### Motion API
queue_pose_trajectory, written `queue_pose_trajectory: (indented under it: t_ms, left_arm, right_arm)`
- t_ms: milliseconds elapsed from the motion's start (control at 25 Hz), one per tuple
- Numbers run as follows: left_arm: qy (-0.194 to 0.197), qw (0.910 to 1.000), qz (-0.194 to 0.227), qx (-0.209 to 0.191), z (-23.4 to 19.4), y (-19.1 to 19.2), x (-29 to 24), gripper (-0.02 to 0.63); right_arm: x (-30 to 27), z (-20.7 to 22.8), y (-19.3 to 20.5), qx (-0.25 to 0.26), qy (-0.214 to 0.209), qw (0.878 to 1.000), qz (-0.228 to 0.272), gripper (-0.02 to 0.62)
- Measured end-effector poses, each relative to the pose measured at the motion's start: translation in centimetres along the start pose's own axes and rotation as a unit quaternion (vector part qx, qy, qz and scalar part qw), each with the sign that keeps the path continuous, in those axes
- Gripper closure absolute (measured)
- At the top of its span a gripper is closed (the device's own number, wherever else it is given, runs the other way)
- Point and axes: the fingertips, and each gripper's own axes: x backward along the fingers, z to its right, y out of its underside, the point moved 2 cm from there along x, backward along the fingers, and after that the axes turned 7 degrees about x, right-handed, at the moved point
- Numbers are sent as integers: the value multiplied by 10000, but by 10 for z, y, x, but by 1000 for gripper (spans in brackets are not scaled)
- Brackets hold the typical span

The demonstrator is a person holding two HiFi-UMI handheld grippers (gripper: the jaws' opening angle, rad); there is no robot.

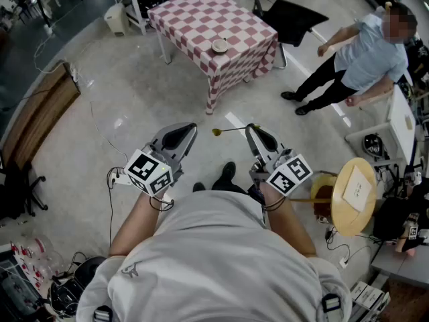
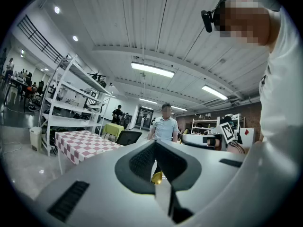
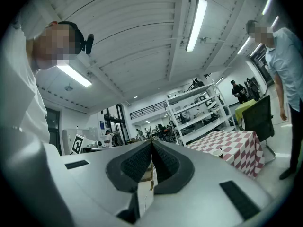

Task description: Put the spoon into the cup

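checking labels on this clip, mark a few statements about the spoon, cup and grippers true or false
1. The thin spoon with a yellow bowl is clamped in the right gripper's jaws. True.
2. The spoon already sits in the small white cup. False: the cup stands far off on the red-and-white checked table, and the spoon is in the gripper.
3. The left gripper holds the cup. False: its jaws are shut on nothing.
4. A person in a light blue shirt stands near the checked table. True.

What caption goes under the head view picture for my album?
Right gripper holds a yellow spoon by its handle; the cup waits on the checkered table ahead.
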Motion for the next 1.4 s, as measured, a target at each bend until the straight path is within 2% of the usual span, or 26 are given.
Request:
queue_pose_trajectory:
  t_ms: [360, 560, 1400]
  left_arm:
    - [-23, 10000, -53, 26, -7, 5, -18, 592]
    - [-34, 9999, -139, 35, -18, 3, -45, 592]
    - [-214, 9989, -363, 184, -51, 13, -219, 592]
  right_arm:
    - [-4, 19, 1, -27, -54, 10000, -18, 561]
    - [-12, 44, -4, -14, -98, 9999, -66, 561]
    - [-14, 235, -35, -326, -211, 9992, 43, 561]
